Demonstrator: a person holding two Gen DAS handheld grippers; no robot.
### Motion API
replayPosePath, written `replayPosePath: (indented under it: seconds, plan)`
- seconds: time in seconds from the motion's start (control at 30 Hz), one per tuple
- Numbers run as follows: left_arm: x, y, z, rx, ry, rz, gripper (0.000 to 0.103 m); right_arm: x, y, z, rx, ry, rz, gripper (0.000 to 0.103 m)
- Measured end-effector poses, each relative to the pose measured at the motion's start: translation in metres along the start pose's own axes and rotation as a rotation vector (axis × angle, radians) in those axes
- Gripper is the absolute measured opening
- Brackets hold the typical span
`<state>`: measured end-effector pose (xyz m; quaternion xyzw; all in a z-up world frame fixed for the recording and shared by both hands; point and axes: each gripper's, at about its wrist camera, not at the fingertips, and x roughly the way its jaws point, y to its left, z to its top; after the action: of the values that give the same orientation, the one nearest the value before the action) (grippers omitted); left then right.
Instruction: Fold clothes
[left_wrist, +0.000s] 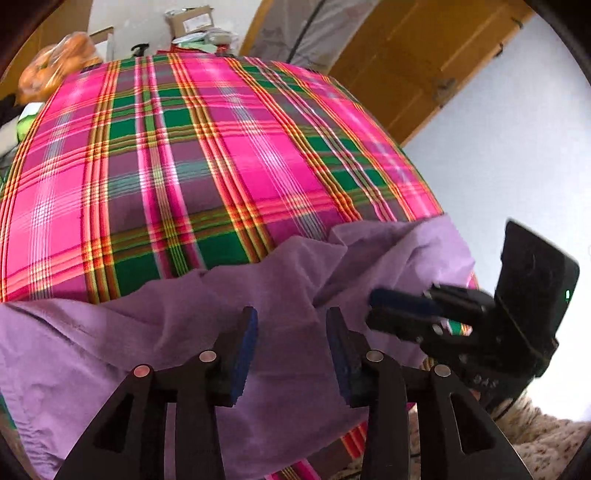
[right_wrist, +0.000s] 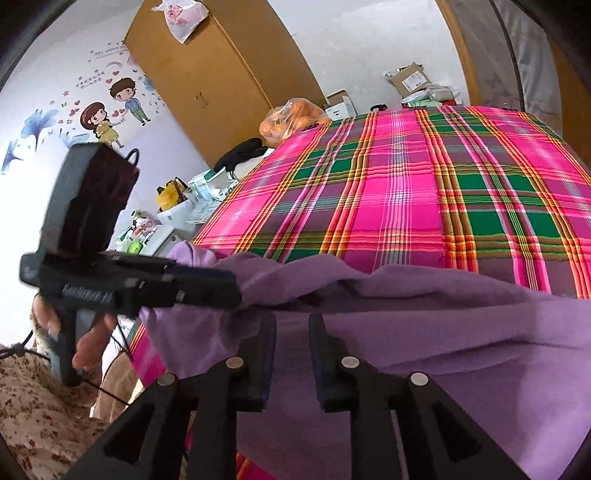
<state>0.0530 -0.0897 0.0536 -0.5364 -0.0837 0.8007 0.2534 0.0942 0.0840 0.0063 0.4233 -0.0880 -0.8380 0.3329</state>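
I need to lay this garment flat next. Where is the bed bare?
The pink and green plaid bedspread is bare across its middle, beyond the crumpled purple cotton garment at the near edge. The far end is crowded: orange plastic bag, cardboard boxes.

The purple garment (left_wrist: 258, 295) was soft matt cloth, lightly creased. The plaid bedspread (left_wrist: 207, 155) was woven cloth with a faint sheen, smooth and taut. The left tool (left_wrist: 291, 354) was matt black plastic, with shiny metal pins and rough blue pads (left_wrist: 245, 354). The wardrobe (right_wrist: 207, 74) was smooth wood-look board.
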Motion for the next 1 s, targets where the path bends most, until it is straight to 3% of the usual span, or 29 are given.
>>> replayPosePath:
  seconds: [0.13, 0.3, 0.53, 0.63, 0.87, 0.93, 1.0]
  plan:
    - [0.002, 0.004, -0.002, -0.012, 0.015, -0.017, 0.04, 0.011, -0.002, 0.01, 0.025, 0.029, 0.068, 0.022]
    - [-0.015, 0.039, -0.003, -0.145, -0.051, -0.049, 0.04, 0.03, -0.005, 0.01, 0.069, 0.122, 0.21, 0.037]
    - [-0.019, 0.068, -0.005, -0.242, -0.073, -0.052, 0.04, 0.056, 0.002, 0.018, 0.059, 0.195, 0.283, 0.045]
    - [-0.015, 0.071, -0.005, -0.25, -0.063, -0.062, 0.04, 0.066, 0.001, 0.022, 0.063, 0.218, 0.288, 0.045]
    - [-0.014, 0.076, 0.0, -0.25, -0.072, -0.09, 0.04, 0.069, 0.003, 0.038, 0.053, 0.146, 0.273, 0.044]
    - [-0.014, 0.078, 0.002, -0.249, -0.074, -0.099, 0.04, 0.067, 0.001, 0.044, 0.051, 0.11, 0.267, 0.039]
    - [-0.012, 0.081, 0.005, -0.252, -0.08, -0.11, 0.04, 0.065, -0.001, 0.048, 0.049, 0.075, 0.26, 0.026]
